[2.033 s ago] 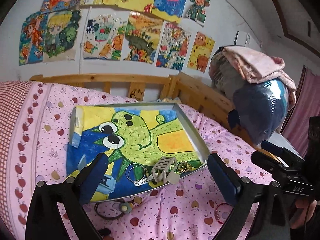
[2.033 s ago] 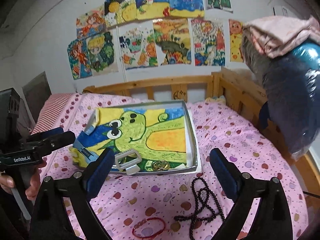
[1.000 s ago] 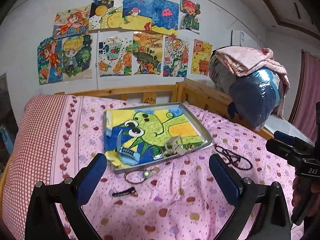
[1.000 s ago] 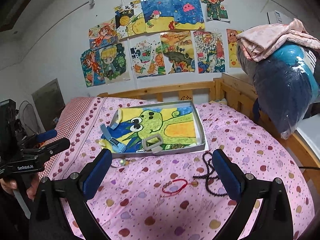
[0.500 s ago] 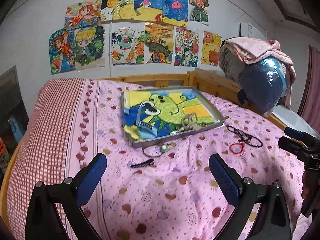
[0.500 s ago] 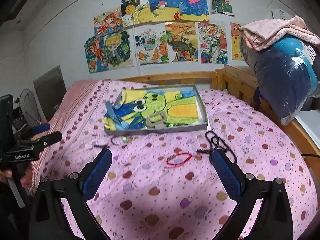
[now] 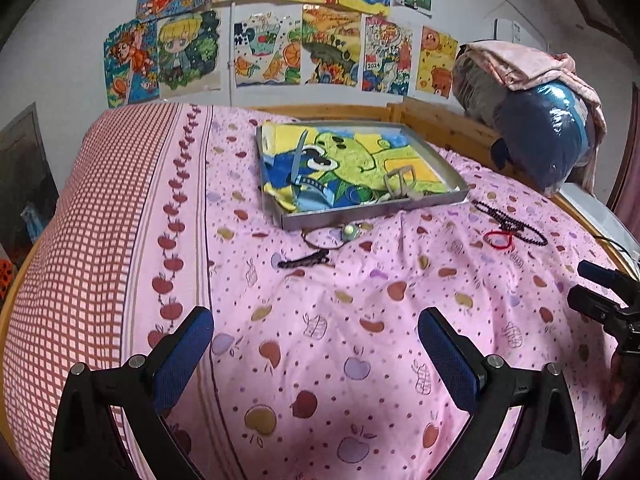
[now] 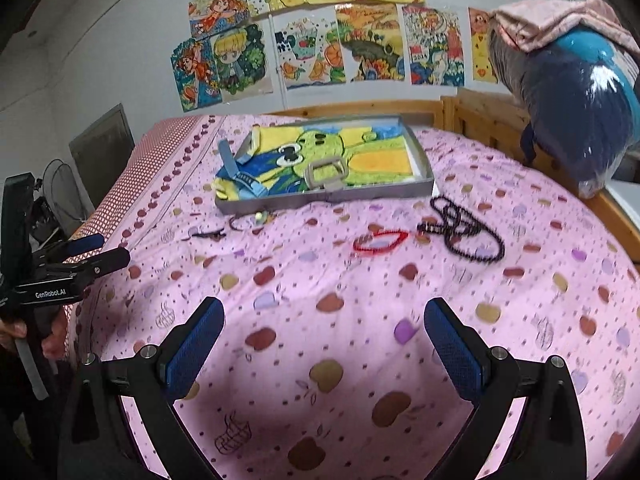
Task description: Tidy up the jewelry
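Pink apple-print bedspread point(image 7: 340, 320) lies under both wide-open, empty grippers, left gripper point(image 7: 316, 344) and right gripper point(image 8: 324, 336). Ahead sits a grey tray point(image 8: 320, 200) holding a watch point(image 8: 240, 172) and buckle point(image 8: 326, 172); red bracelet point(image 8: 380, 240) and black beads point(image 8: 468, 228) lie short of it, drawings point(image 8: 320, 28) beyond

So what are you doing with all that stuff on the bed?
A person is tidying jewelry into the metal tray on the pink bedspread, using a two-finger gripper in each hand. Right now the left gripper and right gripper are both open, empty and well short of the tray. A blue watch is in the tray. A red bracelet, black beads, a hair clip and a pendant cord lie outside it on the bed.
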Tool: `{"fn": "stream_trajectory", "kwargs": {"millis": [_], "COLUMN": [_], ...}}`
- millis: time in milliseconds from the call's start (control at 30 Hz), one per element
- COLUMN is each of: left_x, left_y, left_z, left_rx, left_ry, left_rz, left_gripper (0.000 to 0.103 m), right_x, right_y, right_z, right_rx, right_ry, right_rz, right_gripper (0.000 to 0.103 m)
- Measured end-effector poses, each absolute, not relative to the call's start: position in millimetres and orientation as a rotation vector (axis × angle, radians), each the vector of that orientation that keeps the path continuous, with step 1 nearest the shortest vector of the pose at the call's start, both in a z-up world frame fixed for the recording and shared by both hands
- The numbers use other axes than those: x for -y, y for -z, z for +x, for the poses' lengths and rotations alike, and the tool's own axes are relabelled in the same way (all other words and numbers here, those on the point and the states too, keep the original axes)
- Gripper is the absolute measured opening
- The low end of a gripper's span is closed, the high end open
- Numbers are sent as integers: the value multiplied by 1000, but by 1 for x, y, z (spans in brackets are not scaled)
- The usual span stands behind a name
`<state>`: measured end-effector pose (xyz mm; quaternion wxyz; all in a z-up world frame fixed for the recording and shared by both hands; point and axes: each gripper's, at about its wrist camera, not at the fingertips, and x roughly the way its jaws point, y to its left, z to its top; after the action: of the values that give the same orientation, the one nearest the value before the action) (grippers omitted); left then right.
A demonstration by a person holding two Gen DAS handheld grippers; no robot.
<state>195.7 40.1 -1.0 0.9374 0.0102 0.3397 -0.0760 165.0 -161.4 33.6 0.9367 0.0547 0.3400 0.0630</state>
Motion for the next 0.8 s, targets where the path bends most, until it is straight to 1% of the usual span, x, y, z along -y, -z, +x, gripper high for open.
{"fn": "stream_trajectory", "kwargs": {"millis": [433, 800], "left_x": [-28, -14], "left_y": [19, 26], "left_z": [198, 207], "left_rx": [-732, -751], "left_ry": [182, 227], "left_rz": [50, 65], "left_gripper": [103, 103], "right_x": [164, 169], "right_y": [-14, -11], "right_z": [162, 166], "right_rx": [-729, -732], "right_ry": [-123, -136], "right_rz": [141, 165], "right_gripper": [98, 98]}}
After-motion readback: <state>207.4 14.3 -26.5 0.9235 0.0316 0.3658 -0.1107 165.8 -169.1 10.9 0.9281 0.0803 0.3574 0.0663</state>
